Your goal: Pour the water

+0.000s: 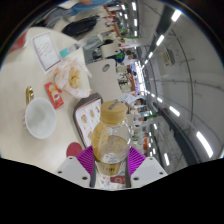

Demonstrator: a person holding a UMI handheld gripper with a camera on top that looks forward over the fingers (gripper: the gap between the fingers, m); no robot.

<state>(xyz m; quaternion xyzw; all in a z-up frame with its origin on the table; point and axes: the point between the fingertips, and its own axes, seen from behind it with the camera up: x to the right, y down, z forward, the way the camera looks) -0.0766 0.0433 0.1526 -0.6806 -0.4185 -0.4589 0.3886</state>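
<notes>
Low in the frame, just right of centre, my gripper (112,160) pinches a clear bottle (114,135) between its purple pads (88,158), the fingers pressed against the bottle's lower body, which fills the gap between them. The bottle rises ahead of the fingers toward mid-frame, its neck pointing away from me, and what looks like pale liquid shows inside; I hold it low on the body, I judge, so the neck stays free to tip.

The whole scene is rolled hard over, the bench (40,70) climbing the left half of the frame while ceiling lights (160,45) streak down the right, which suggests the bottle is already canted for the pour.

A white cup (40,118) sits at mid-left on the bench, well apart from the bottle and open side showing, the likely target for the water. Between cup and bottle lies a tray (88,115), and a small red-and-white packet (54,95) rests just above the cup. Toward the upper left, food on a plate (72,76) and white papers (50,52) crowd the bench. I cannot tell whether the bottle is capped.
</notes>
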